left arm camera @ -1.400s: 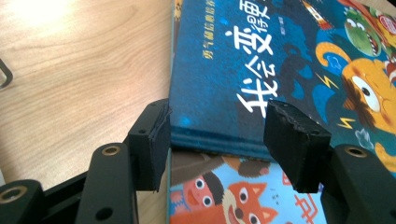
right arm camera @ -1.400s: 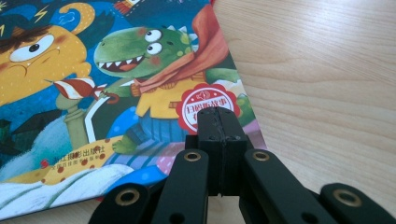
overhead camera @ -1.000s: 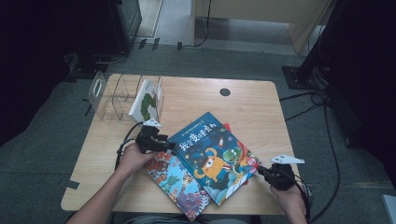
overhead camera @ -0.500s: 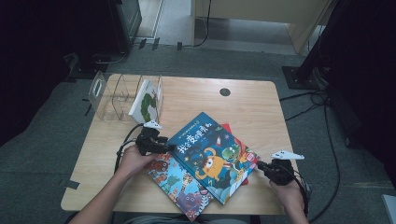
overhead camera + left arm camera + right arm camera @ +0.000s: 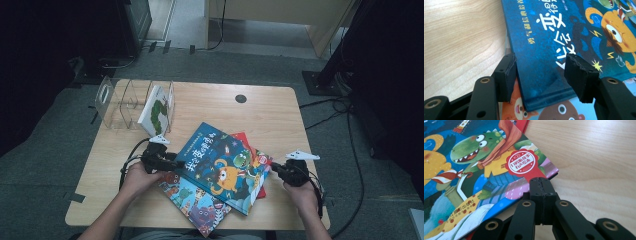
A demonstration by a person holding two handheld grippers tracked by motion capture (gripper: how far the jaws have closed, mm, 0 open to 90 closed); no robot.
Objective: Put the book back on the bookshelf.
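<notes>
Blue hardcover picture book on the wooden tabletop: left gripper spread around its corner, right gripper pressed together at its opposite edge.

Dim lab or office, wooden desk, grey carpet, floor cables

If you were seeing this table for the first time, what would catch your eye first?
A blue picture book with a cartoon monster lies on top of other books near the table's front. The left hand-held gripper straddles its corner, jaws open; the right hand-held gripper, shut, meets its opposite edge.
</notes>
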